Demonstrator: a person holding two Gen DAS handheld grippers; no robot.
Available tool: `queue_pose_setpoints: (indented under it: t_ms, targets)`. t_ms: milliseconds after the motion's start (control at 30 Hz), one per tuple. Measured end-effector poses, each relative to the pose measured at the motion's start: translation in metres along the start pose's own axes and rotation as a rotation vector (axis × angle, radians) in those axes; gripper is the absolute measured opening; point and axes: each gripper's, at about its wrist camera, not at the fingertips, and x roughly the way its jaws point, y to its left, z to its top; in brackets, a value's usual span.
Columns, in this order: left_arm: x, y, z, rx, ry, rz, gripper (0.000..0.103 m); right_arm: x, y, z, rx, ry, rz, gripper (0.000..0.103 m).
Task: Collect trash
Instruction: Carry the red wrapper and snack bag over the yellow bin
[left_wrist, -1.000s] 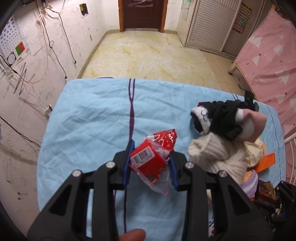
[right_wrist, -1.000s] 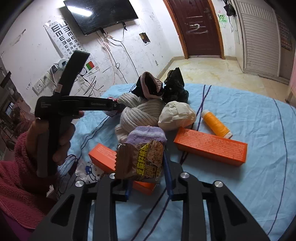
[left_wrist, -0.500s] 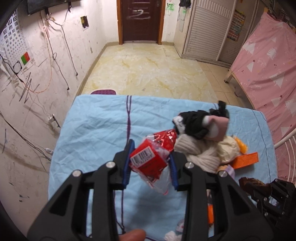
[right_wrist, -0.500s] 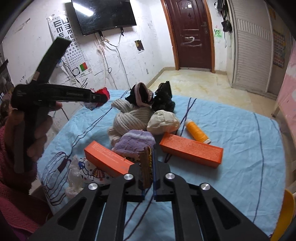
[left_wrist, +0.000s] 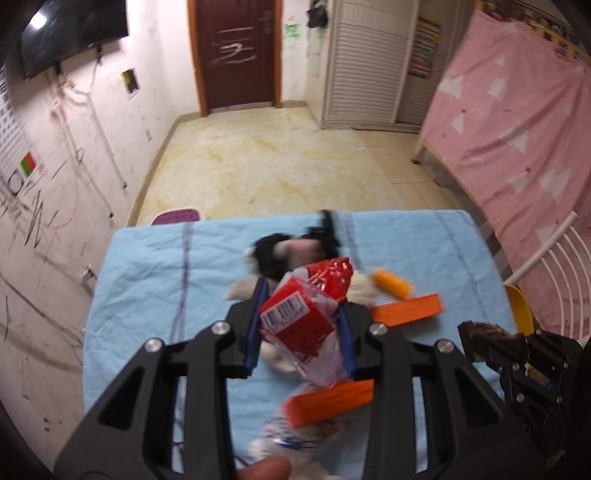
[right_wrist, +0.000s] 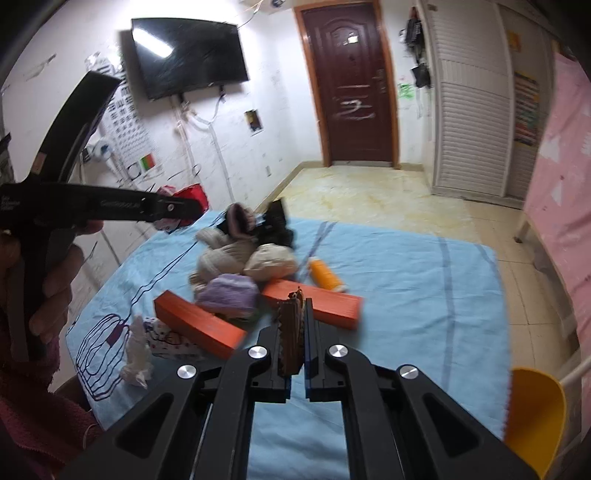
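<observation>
Your left gripper (left_wrist: 301, 328) clamps the red wrapper (left_wrist: 303, 314) and your right gripper (right_wrist: 295, 332) pinches the brown snack wrapper (right_wrist: 291, 332), both lifted above the bed's (right_wrist: 406, 277) near edge. Keep both squeezes firm; carry them level toward wherever the trash goes.

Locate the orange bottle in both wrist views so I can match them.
Left wrist: the orange bottle lies on the blue sheet right of centre, just beyond the red wrapper in the left gripper.
Right wrist: the bottle is at mid-frame, right of the cloth pile, behind the far orange box.
Shared landmark: the dark red door.
</observation>
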Motion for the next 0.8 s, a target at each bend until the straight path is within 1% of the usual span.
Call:
queue_pose_setpoints:
  t_ms: [300,400,533,733,800]
  targets:
    - [0.000,-0.079,0.004,0.103,0.001,-0.075,0.032,-0.047,-0.059,-0.024,0.097,-0.060,-0.108,0.000]
    - [0.003,-0.108,0.001,0.135,0.015,-0.104,0.032,-0.059,-0.076,-0.034,0.125,-0.074,-0.131,0.000]
    - [0.007,-0.143,-0.005,0.181,0.025,-0.120,0.032,-0.072,-0.097,-0.047,0.165,-0.093,-0.156,0.000]
    - [0.019,-0.187,-0.015,0.237,0.055,-0.148,0.032,-0.085,-0.125,-0.068,0.220,-0.107,-0.188,0.000]
    - [0.024,-0.203,-0.017,0.254,0.066,-0.168,0.032,-0.090,-0.133,-0.072,0.238,-0.113,-0.203,0.000]
